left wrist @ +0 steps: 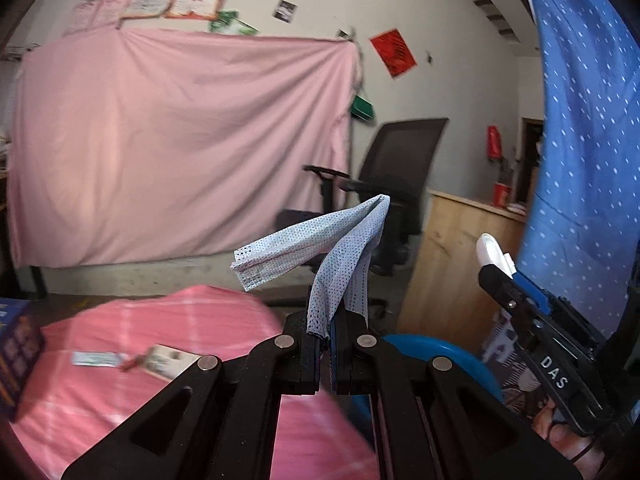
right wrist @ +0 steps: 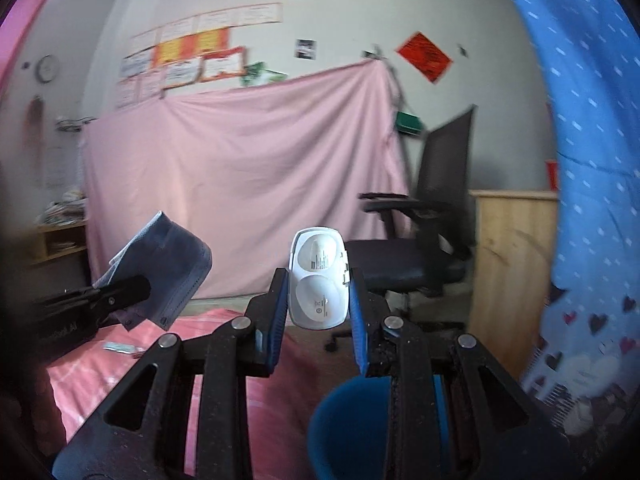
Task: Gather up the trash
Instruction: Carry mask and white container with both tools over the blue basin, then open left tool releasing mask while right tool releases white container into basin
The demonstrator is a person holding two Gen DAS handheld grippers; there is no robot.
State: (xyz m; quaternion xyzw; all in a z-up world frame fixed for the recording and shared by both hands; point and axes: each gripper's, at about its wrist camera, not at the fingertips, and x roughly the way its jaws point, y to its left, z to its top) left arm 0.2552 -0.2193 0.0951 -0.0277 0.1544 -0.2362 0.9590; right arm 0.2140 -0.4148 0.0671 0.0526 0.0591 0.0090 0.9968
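Left fingers (left wrist: pixel 328 336) pinch mask (left wrist: pixel 340 248); right fingers (right wrist: pixel 318 300) clamp white case (right wrist: pixel 318 284).

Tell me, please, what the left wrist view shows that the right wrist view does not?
Only the left wrist view: a blue box at the left edge and a red cup on the wooden counter. Only the right wrist view: a wall clock and a shelf of papers. Both: the left tool shut on a blue mask, the right tool gripping a white case, the pink sheet, the chair and the blue bin.
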